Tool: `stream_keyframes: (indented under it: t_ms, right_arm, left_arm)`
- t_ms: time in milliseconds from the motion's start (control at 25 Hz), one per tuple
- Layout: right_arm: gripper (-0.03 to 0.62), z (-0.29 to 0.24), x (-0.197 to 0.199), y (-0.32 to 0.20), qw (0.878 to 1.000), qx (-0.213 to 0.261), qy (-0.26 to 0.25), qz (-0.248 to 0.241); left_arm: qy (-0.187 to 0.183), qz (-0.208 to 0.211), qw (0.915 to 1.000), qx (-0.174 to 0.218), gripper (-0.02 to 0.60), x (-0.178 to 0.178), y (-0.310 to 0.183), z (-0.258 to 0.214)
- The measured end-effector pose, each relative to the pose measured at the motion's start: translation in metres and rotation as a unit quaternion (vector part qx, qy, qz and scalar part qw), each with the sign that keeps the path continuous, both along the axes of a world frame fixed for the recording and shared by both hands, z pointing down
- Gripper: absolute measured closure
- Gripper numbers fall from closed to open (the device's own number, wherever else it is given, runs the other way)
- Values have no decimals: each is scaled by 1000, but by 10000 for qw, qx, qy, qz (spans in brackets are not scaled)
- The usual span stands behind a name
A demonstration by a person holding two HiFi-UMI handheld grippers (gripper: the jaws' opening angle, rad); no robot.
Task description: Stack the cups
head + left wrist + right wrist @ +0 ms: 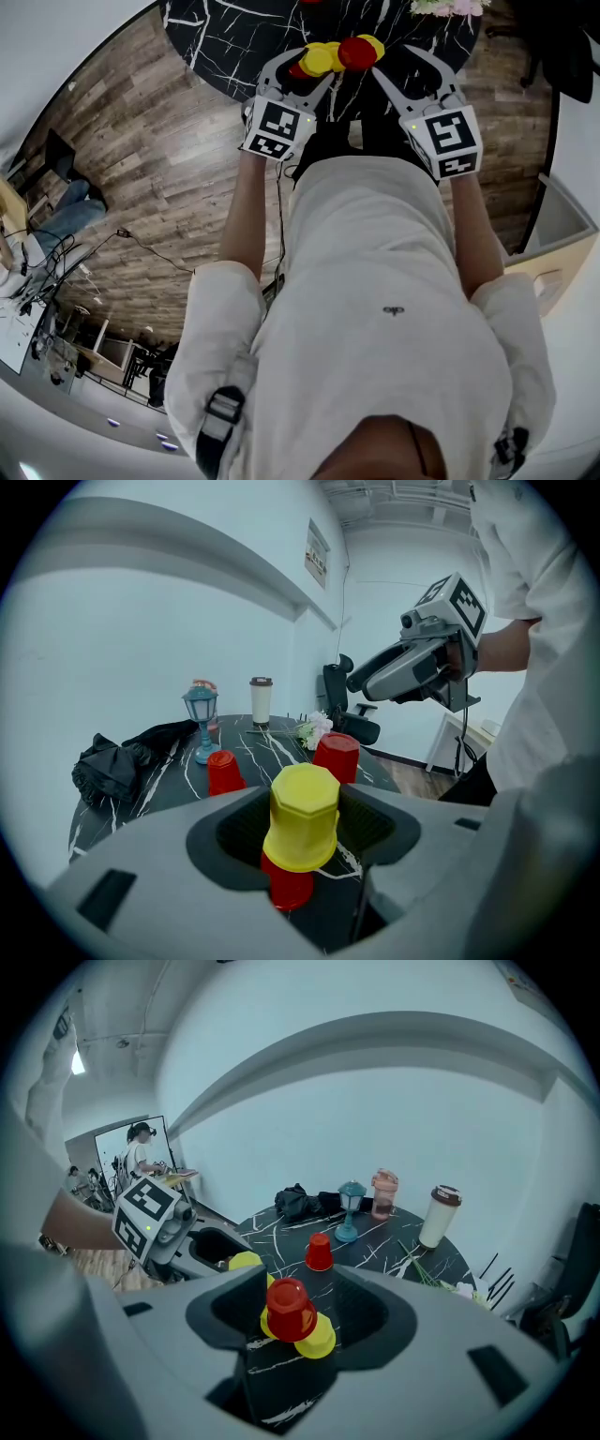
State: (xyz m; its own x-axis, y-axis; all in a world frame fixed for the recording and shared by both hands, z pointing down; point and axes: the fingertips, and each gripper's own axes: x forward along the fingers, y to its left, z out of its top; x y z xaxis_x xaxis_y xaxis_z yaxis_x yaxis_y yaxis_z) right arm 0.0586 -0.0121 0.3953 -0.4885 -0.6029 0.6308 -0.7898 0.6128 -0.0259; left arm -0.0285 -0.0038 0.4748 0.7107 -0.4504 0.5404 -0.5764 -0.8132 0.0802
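1. Jaws of the left gripper [305, 791] press on both sides of the yellow top cup [302, 817], which is upside down. The red lower cup [289, 891] shows beneath it. I cannot tell whether this pair stands on the worktop [265, 748] or hangs just above it.
2. The right gripper [300, 1269] has its jaws apart. The red top cup [289, 1309] sits between them, closer to the left jaw, with a gap on the right. It sits over the yellow lower cup [317, 1337], whose rim shows below it.
3. Both stacks are close together at the near edge of the round worktop, which is black with white veins. A lone red cup [223, 772] stands upside down farther in.
4. On the far side are a blue lantern [201, 714], a pink bottle [384, 1194] and a white takeaway cup [261, 700] with a dark lid. A black bag [122, 761] lies far left and flowers [314, 731] far right.
5. The room has a wood-plank floor [169, 169] and pale walls [141, 621]. A black office chair [347, 700] stands beyond the worktop.
6. Each gripper carries a marker cube [279, 127] with black-and-white squares. A wall poster [317, 555] hangs high up, its print too small to read.
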Motion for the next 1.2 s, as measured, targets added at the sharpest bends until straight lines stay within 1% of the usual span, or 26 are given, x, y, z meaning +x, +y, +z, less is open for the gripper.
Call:
stream_keyframes:
  t_ms: [240, 400, 560, 720, 920, 1080, 1200]
  right_arm:
    - [372, -2, 1, 1, 10000, 11, 18, 38]
    - [372, -5, 1, 1, 10000, 69, -10, 44]
    - [372, -8, 1, -1, 9999, 105, -31, 32]
    - [372, -9, 1, -7, 9998, 160, -68, -74]
    - [372, -8, -5, -21, 9991, 197, -179, -338]
    - [372, -5, -11, -33, 9974, 125, -315, -630]
    - [372, -5, -13, -43, 9955, 50, -444, -836]
  left_arm:
    - [-56, 118, 9999, -24, 353, 1, 2, 1]
    - [-97, 161, 9998, -43, 323, 2, 5, 4]
    - [-121, 143, 9998, -42, 318, 1, 7, 3]
    - [-75, -20, 10000, 22, 316, -3, 4, -3]
    - [343, -265, 9989, 164, 317, -4, 0, -26]
    - [382, -578, 9974, 203, 317, -6, -2, -37]
    - [400, -889, 9951, 189, 317, -8, -3, -45]
